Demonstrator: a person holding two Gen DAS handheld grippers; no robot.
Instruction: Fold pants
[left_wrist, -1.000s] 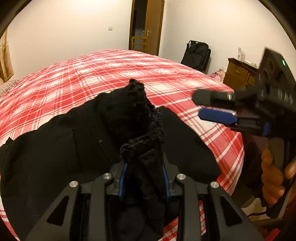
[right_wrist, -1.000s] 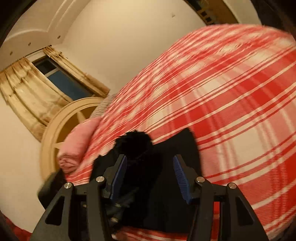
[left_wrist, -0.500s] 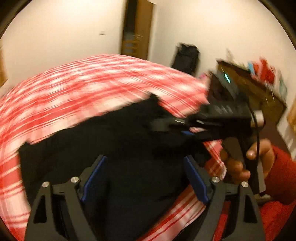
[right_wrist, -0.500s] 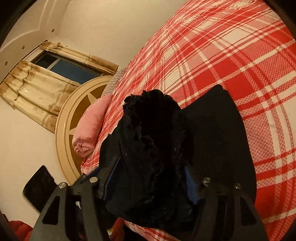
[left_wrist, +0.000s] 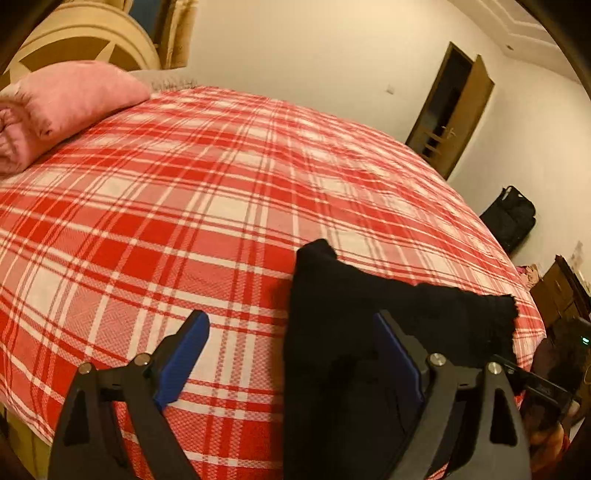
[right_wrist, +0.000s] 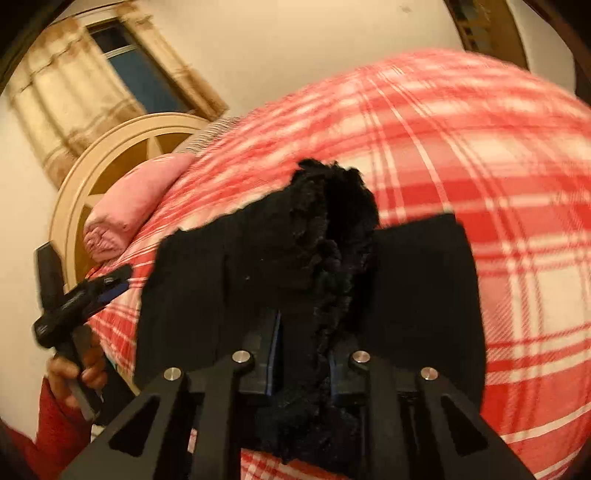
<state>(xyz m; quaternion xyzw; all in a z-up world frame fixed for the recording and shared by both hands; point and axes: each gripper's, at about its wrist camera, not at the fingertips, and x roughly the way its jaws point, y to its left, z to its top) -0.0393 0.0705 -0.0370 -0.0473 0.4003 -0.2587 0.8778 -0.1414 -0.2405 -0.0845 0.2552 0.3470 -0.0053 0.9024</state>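
Black pants (left_wrist: 369, 314) lying near the bed's near edge on a red-and-white plaid bedspread (left_wrist: 184, 206), partly folded into a broad flat slab. In the left wrist view, long axis running from the near edge up and away, one corner peaking toward the middle of the bed, a frayed, fuzzy hem at the far right end. Cloth matte, thick, soft-looking; flat panels smooth, raw edge tufted and ragged. In the right wrist view, pants (right_wrist: 317, 258) bunched into an upright ridge of fuzzy hem rising from between the jaws and pointing away toward the headboard, flat dark panels spreading left and right beneath it.

Right gripper (right_wrist: 303, 354) clamped on that bunched hem, blue pads pressed close against the fabric. Left gripper (left_wrist: 291, 350) spread wide, holding nothing; left blue pad over bare plaid, right pad over the black cloth, contact impossible to judge. Left gripper also seen from the side at the left of the right wrist view, held in a hand (right_wrist: 79, 369) with a red sleeve.

Bedspread woven, checked, stretched smooth. Pink rolled blanket (left_wrist: 55, 107) at the head end, well apart from the pants. Round cream headboard (right_wrist: 110, 162) behind it, beige curtains (right_wrist: 62, 99) above. Brown door (left_wrist: 454, 114) and black bag (left_wrist: 511, 218) against the far wall.
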